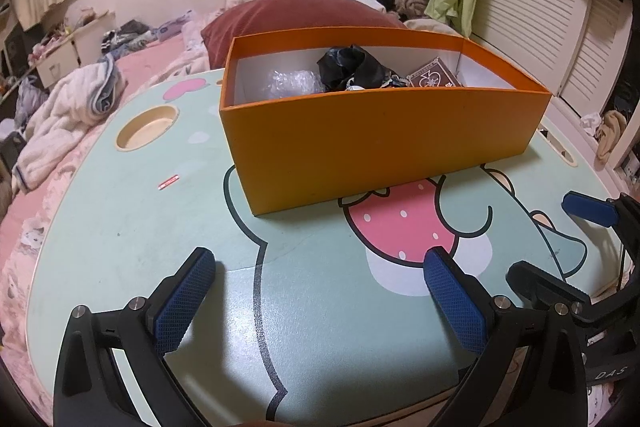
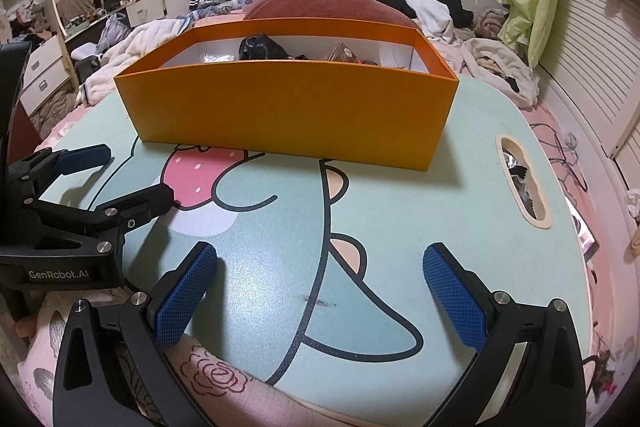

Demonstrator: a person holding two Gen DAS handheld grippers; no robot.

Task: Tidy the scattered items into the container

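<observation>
An orange box (image 1: pixel 376 143) stands on the mint cartoon lap table (image 1: pixel 132 227). Inside it lie a black crumpled item (image 1: pixel 348 67), a clear plastic wrap (image 1: pixel 292 83) and a dark red card pack (image 1: pixel 434 77). The box also shows in the right wrist view (image 2: pixel 296 111). A small red-white strip (image 1: pixel 168 183) lies on the table left of the box. My left gripper (image 1: pixel 320 267) is open and empty over the table's near part. My right gripper (image 2: pixel 320 263) is open and empty, short of the box. The right gripper shows at the right edge of the left view (image 1: pixel 560 247), and the left gripper at the left of the right view (image 2: pixel 124 175).
The table has a round cup recess (image 1: pixel 146 127) at its left and a handle slot (image 2: pixel 522 183) at its right. It sits on a pink bed with a red pillow (image 1: pixel 296 17), white blankets (image 1: pixel 68 119) and piled clothes (image 2: pixel 424 3). Louvred doors (image 1: pixel 532 27) stand to the right.
</observation>
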